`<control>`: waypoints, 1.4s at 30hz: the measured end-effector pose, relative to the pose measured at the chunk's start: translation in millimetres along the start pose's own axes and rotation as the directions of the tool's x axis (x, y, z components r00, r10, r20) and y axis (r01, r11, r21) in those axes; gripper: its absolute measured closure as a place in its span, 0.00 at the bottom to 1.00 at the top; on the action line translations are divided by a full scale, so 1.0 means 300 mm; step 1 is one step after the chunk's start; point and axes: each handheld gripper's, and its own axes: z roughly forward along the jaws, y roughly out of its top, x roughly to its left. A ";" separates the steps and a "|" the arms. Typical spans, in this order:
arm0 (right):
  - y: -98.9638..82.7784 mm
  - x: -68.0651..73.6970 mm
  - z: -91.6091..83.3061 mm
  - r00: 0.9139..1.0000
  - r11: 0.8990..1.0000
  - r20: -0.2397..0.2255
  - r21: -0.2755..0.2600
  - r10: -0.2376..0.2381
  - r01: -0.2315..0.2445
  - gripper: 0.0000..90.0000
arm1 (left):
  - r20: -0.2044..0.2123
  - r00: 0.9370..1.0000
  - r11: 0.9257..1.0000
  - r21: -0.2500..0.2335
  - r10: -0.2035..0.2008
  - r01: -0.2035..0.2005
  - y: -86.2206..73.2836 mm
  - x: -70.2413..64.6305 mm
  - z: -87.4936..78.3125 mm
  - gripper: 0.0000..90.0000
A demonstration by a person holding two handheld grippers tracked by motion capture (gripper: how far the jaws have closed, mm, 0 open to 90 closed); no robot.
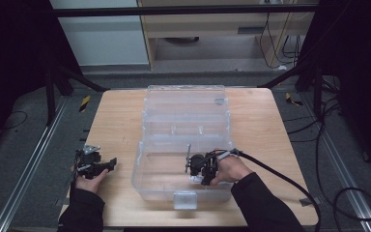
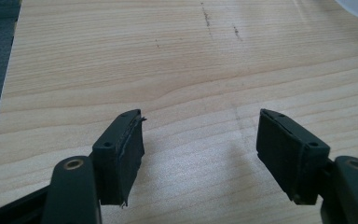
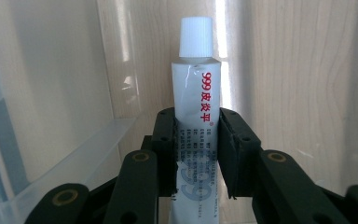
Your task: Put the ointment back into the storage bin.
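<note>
a clear plastic box (image 1: 186,145) sits in the middle of the wood tabletop (image 1: 116,111) w/ its lid open and leaning back. the right tongs (image 1: 199,166) are down inside the box, near the front wall. a hand (image 1: 232,170) in a dark sleeve holds them, and a black cable runs off to the right.

in the right gripper view, the right tongs (image 3: 196,154) are squeezed tight on a white tube (image 3: 196,102). the tube has a white ribbed cap (image 3: 196,37) at the far end and red "999" print w/ some chinese letters down its side. the 2 black jaws press on the tube's lower half, one on each side. the clear box wall (image 3: 51,93) stands at the left, and the wood shows thru the box bottom.

the left tongs (image 1: 98,164) are on the left part of the tabletop, well apart from the box, held by the other hand (image 1: 91,182). in the left gripper view the left tongs (image 2: 200,140) are wide open, w/ bare wood btwn the jaws. nothing is in them.
</note>
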 end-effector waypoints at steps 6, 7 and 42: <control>0.001 -0.002 0.001 1.000 1.000 0.002 0.011 0.003 -0.003 0.76 | -0.001 1.000 1.000 -0.001 0.001 -0.001 0.000 0.000 0.000 0.35; 0.001 -0.002 0.001 1.000 1.000 0.004 0.011 0.004 -0.004 0.76 | -0.001 1.000 1.000 -0.001 0.000 0.000 0.000 0.000 0.000 0.35; -0.168 0.000 -0.318 0.960 0.852 0.056 -0.478 0.273 -0.215 0.71 | -0.003 1.000 1.000 0.000 0.002 -0.002 0.001 -0.001 -0.002 0.35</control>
